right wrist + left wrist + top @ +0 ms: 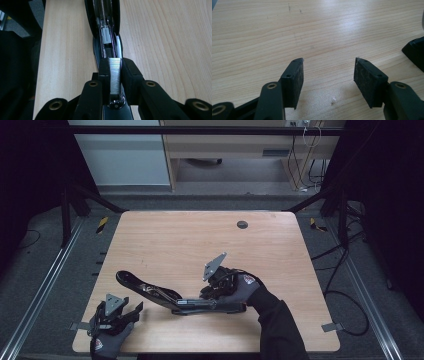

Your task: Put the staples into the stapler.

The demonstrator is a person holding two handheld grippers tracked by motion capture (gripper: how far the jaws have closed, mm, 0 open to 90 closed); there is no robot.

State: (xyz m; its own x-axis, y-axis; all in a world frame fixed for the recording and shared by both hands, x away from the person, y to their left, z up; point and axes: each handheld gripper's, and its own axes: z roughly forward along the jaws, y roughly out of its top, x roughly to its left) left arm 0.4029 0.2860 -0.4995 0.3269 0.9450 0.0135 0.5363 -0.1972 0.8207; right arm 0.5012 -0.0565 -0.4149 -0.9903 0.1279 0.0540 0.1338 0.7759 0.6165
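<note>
High view: an opened black stapler (165, 295) lies on the wooden tabletop (200, 235), near the front edge, its lid arm swung out to the left and its base running right. The right hand-held gripper (220, 292) comes onto the stapler's right part from above, carried by a gloved hand (245, 287) with a dark sleeve. In the right gripper view, that gripper's two black jaws are clamped on a silvery strip of staples (115, 75), which sits upright between the pads directly over the stapler's open channel (107, 37). The left hand-held gripper (131, 312) rests at the tabletop's front left corner, just beside the stapler's lid arm and apart from it. In the left gripper view its jaws stand wide apart with bare wood between the pads (295, 80), holding nothing.
</note>
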